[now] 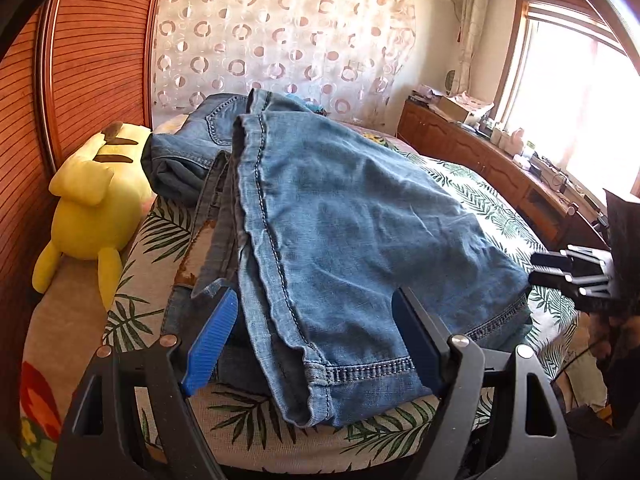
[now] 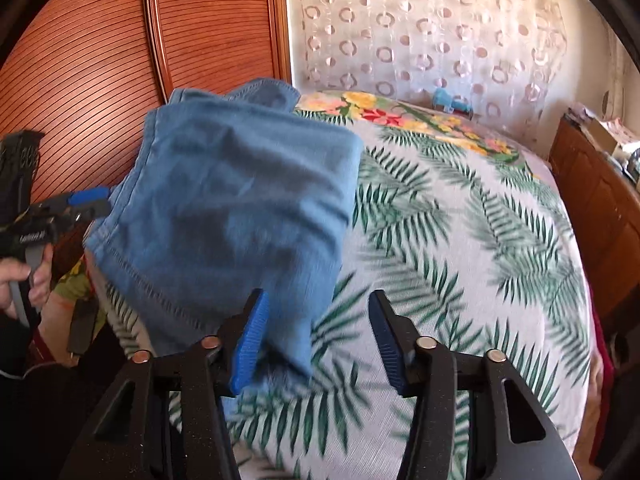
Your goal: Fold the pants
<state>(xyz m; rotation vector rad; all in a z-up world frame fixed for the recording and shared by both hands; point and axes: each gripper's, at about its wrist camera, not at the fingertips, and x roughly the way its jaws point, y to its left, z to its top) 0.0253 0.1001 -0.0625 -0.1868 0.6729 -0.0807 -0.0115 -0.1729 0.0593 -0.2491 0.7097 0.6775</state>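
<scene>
Blue denim pants [image 1: 352, 216] lie folded lengthwise on the leaf-print bed [image 1: 476, 188], waist at the far end, hems near me. My left gripper [image 1: 316, 336] stands open over the hem end, with the cloth lying between its blue pads [image 1: 212, 340] and neither pad pressing it. In the right wrist view the pants [image 2: 236, 200] are blurred at the left. My right gripper [image 2: 318, 340] is open, and the near corner of the hem reaches in beside its left pad [image 2: 248, 344]. The right gripper [image 1: 538, 268] also shows at the right edge of the left wrist view, off the pants.
A yellow plush toy [image 1: 92, 200] lies at the bed's left side by the ribbed wooden wardrobe [image 1: 96, 60]. A wooden sideboard [image 1: 492, 160] with clutter runs under the window on the right. A hand [image 2: 20, 280] holds the left gripper [image 2: 94, 202]. A patterned curtain hangs behind.
</scene>
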